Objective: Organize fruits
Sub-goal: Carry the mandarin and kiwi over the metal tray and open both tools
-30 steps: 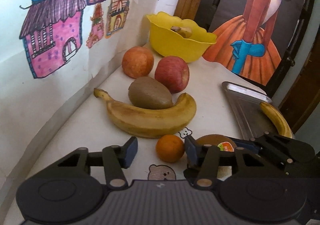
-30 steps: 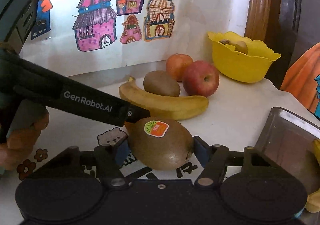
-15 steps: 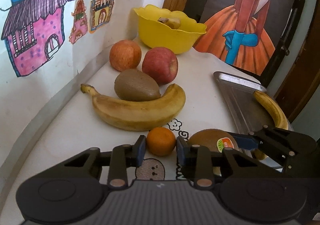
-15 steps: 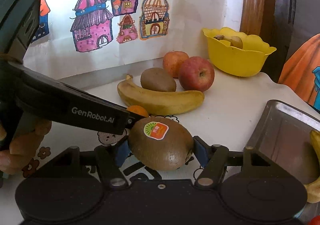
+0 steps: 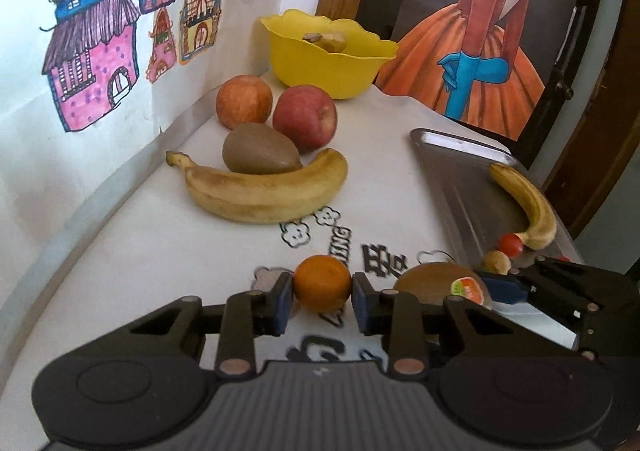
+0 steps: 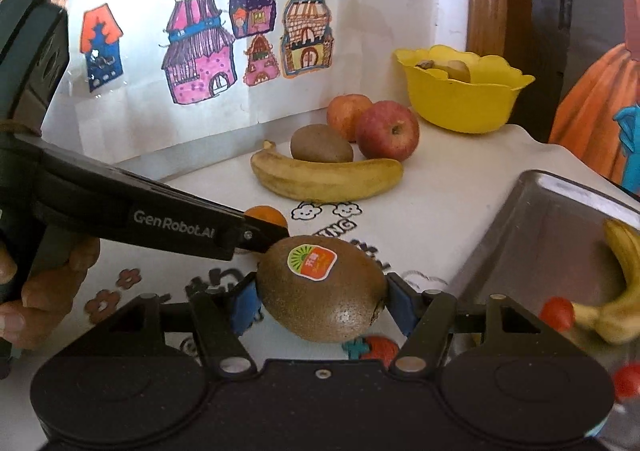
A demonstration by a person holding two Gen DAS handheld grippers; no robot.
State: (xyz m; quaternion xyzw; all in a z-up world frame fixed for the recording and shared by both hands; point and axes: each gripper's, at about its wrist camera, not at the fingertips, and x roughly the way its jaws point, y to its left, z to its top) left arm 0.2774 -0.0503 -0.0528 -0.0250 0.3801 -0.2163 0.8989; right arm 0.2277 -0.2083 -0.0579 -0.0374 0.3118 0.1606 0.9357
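My left gripper (image 5: 322, 297) is shut on a small orange (image 5: 322, 283), held just above the white tablecloth (image 5: 140, 251). My right gripper (image 6: 320, 303) is shut on a brown kiwi (image 6: 320, 291) with a sticker; this kiwi (image 5: 438, 285) also shows at the lower right of the left wrist view. Further back lie a banana (image 5: 260, 195), a second kiwi (image 5: 258, 151) and two apples (image 5: 304, 117). A metal tray (image 5: 460, 179) at the right holds another banana (image 5: 524, 203) and small red and tan fruits (image 5: 510, 245).
A yellow bowl (image 5: 328, 63) with something in it stands at the back by the wall. Drawings of houses (image 6: 200, 55) hang on the wall at the left. A painting of a dress (image 5: 476, 51) leans behind the tray. A hand (image 6: 44, 283) holds the left gripper's handle.
My left gripper's jaws closed on the orange and lifted it slightly. Both grippers have pulled back from the fruit pile, the right one still holding the kiwi.
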